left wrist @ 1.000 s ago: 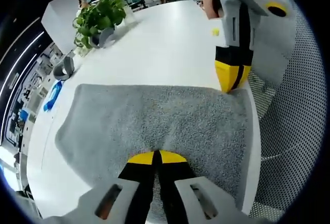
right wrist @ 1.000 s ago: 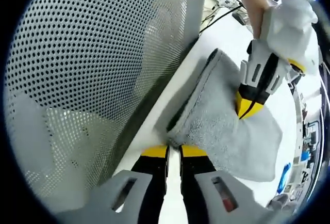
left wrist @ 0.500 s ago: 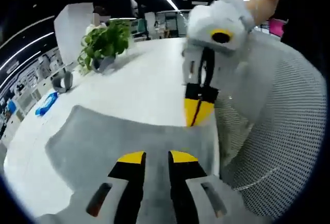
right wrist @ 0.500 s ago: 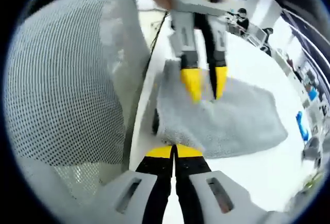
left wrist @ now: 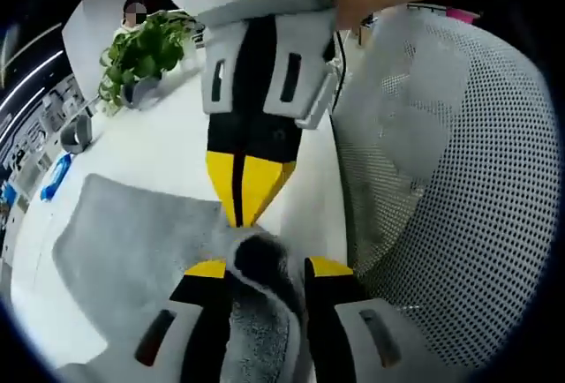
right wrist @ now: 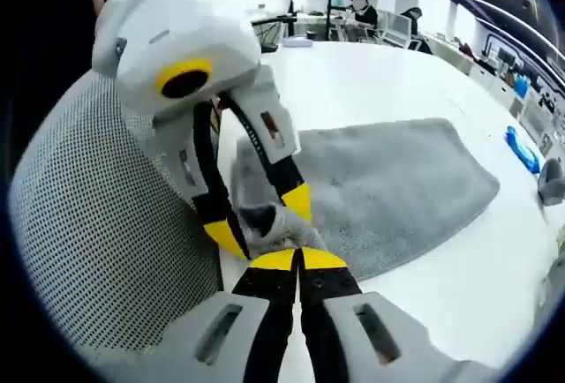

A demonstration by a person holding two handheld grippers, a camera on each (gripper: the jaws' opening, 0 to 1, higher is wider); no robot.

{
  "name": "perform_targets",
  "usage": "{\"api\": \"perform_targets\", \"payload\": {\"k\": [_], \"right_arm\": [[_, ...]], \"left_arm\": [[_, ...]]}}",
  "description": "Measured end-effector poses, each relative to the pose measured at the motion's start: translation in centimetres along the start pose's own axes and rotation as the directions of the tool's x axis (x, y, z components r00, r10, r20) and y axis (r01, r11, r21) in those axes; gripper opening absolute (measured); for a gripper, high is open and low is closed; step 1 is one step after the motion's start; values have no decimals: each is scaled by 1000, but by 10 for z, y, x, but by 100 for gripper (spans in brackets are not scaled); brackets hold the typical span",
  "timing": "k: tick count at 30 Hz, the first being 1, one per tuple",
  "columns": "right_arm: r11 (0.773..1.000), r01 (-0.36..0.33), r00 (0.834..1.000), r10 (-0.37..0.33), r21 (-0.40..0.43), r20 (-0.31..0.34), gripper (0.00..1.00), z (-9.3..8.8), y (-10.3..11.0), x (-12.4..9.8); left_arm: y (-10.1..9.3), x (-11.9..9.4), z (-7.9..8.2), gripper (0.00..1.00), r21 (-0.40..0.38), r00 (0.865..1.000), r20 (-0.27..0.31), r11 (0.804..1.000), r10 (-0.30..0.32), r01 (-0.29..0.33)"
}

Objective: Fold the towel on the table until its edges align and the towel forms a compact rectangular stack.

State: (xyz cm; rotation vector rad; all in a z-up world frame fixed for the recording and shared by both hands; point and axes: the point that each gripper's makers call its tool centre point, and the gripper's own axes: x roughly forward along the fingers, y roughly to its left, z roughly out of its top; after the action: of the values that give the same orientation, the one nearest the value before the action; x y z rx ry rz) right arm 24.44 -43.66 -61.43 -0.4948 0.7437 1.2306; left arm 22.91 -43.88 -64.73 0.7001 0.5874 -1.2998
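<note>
Towel [right wrist: 388, 191] lies flat on the white table [right wrist: 388, 83], a grey, nubbly terry sheet with rounded corners, its near edge by the table's rim beside a mesh chair [left wrist: 441, 162]. Judging by the bunched edge, the step in hand is the first fold: gathering one side to carry it across. The left gripper [left wrist: 262, 270] has its jaws apart with a hump of towel edge rising between them, so it seems about to close or only loosely holding; the right gripper [right wrist: 300, 259] has its jaws together, tips at the same bunched corner, though whether cloth is pinched between them I cannot tell. Next, both would need a firm hold on the edge, spaced apart, then a lift and sweep toward the far side so the edges meet. A leafy plant [left wrist: 146, 48] stands far off; a small blue item [right wrist: 521, 149] lies near the table's rim.
</note>
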Motion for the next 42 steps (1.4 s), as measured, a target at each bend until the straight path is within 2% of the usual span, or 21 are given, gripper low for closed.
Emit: {"api": "perform_targets", "payload": {"k": [4, 8, 9, 11, 13, 14, 15, 16, 18, 19, 21, 25, 26, 27, 29, 31, 34, 35, 38, 40, 42], "right_arm": [[998, 6, 999, -9, 61, 47, 0, 11, -5, -4], [987, -13, 990, -10, 162, 138, 0, 22, -9, -8], [988, -8, 991, -13, 155, 137, 0, 20, -11, -9], [993, 0, 988, -19, 122, 156, 0, 19, -13, -10], [999, 3, 982, -12, 46, 190, 0, 21, -12, -13], [999, 31, 984, -32, 8, 177, 3, 20, -15, -15], [998, 61, 987, -55, -30, 154, 10, 18, -19, -17], [987, 72, 993, -57, -143, 107, 23, 16, -18, -18], [947, 83, 996, -69, -312, 53, 28, 17, -17, -17], [908, 48, 999, -52, -416, 3, 25, 16, -11, -16], [839, 12, 998, -42, -545, -43, 22, 20, -3, -10], [710, -91, 991, -3, -698, -133, 17, 19, 8, 10], [683, -102, 989, -10, -724, -149, 14, 18, 8, 14], [669, -115, 985, -21, -734, -173, 8, 16, 6, 16], [700, -119, 984, -13, -704, -179, 4, 16, 5, 18], [776, -117, 987, 22, -619, -159, 4, 19, 8, 13], [847, -85, 993, 28, -524, -115, 3, 24, 2, 3], [880, -59, 996, 23, -471, -82, 3, 28, -1, -1], [934, -21, 1000, 21, -356, -2, 2, 40, -7, -10], [961, -7, 999, 20, -276, 44, 2, 47, -12, -16], [982, 0, 996, 17, -190, 87, 2, 52, -17, -22]], "left_arm": [[10, -2, 7, 24, -120, 997, 69, 992, 32, -23], [24, -9, 0, 16, -192, 995, 63, 979, 75, -61], [23, -10, 1, 12, -237, 995, 76, 970, 69, -49], [29, -14, 3, 10, -299, 991, 105, 953, 82, -47], [32, -15, 2, 9, -299, 991, 106, 953, 85, -50], [30, -15, 1, 9, -295, 991, 103, 954, 84, -51], [29, -15, 0, 9, -284, 991, 100, 958, 83, -52], [27, -15, 0, 9, -261, 992, 98, 964, 80, -51], [26, -14, 1, 9, -232, 992, 94, 971, 81, -57], [26, -14, 2, 9, -218, 993, 90, 974, 79, -57], [25, -14, 3, 9, -187, 993, 85, 980, 79, -62], [25, -16, 5, 9, -119, 993, 77, 990, 88, -79], [24, -16, 5, 9, -114, 993, 78, 991, 86, -77], [24, -16, 5, 9, -106, 993, 78, 991, 86, -78], [24, -15, 1, 9, -77, 995, 59, 994, 82, -77], [25, -15, 0, 10, -55, 994, 67, 995, 85, -81], [28, -21, 3, 13, -29, 991, 92, 995, 93, -91], [28, -22, 3, 15, -5, 992, 98, 996, 86, -85], [26, -25, -7, 19, -45, 996, 79, 998, 52, -49], [30, -31, -15, 21, -12, 994, 80, 997, 75, -74], [34, -38, -23, 21, -23, 993, 70, 996, 90, -88]]}}
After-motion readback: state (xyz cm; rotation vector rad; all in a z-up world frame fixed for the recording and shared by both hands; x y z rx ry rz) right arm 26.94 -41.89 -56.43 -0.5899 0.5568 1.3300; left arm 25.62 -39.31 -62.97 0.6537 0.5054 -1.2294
